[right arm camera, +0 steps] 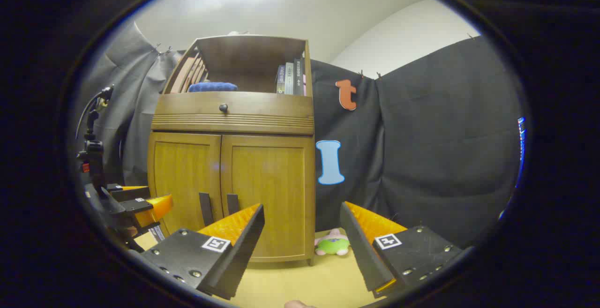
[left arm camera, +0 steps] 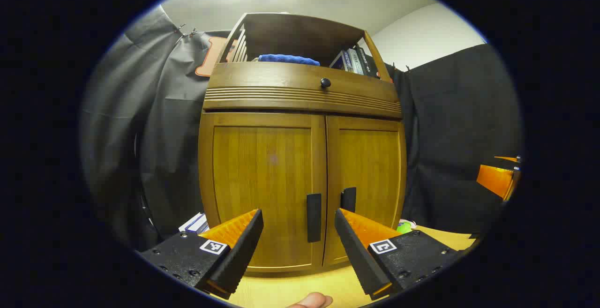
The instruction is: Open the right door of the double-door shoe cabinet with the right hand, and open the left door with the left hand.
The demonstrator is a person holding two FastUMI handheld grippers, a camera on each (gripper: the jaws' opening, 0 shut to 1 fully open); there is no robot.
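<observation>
The wooden shoe cabinet (left arm camera: 300, 167) stands close ahead in the left gripper view, both doors closed. Its left door (left arm camera: 262, 181) carries a dark vertical handle (left arm camera: 314, 217), and the right door (left arm camera: 370, 167) has its own handle (left arm camera: 348, 199). My left gripper (left arm camera: 298, 212) is open, a short way in front of the doors with the left handle between its fingers in the picture, touching nothing. In the right gripper view the cabinet (right arm camera: 229, 181) sits farther off to the left, with both handles (right arm camera: 205, 208) (right arm camera: 232, 203) visible. My right gripper (right arm camera: 302, 206) is open and holds nothing. The left gripper (right arm camera: 136, 209) appears at the left edge.
Above the doors is a drawer with a round knob (left arm camera: 325, 82). The open shelf holds a blue cloth (left arm camera: 288, 59) and books (left arm camera: 354, 61). A green and pink plush toy (right arm camera: 333, 244) lies by the cabinet's right foot. Books (left arm camera: 194, 223) lie at its left. A stand (right arm camera: 91, 130) rises at left.
</observation>
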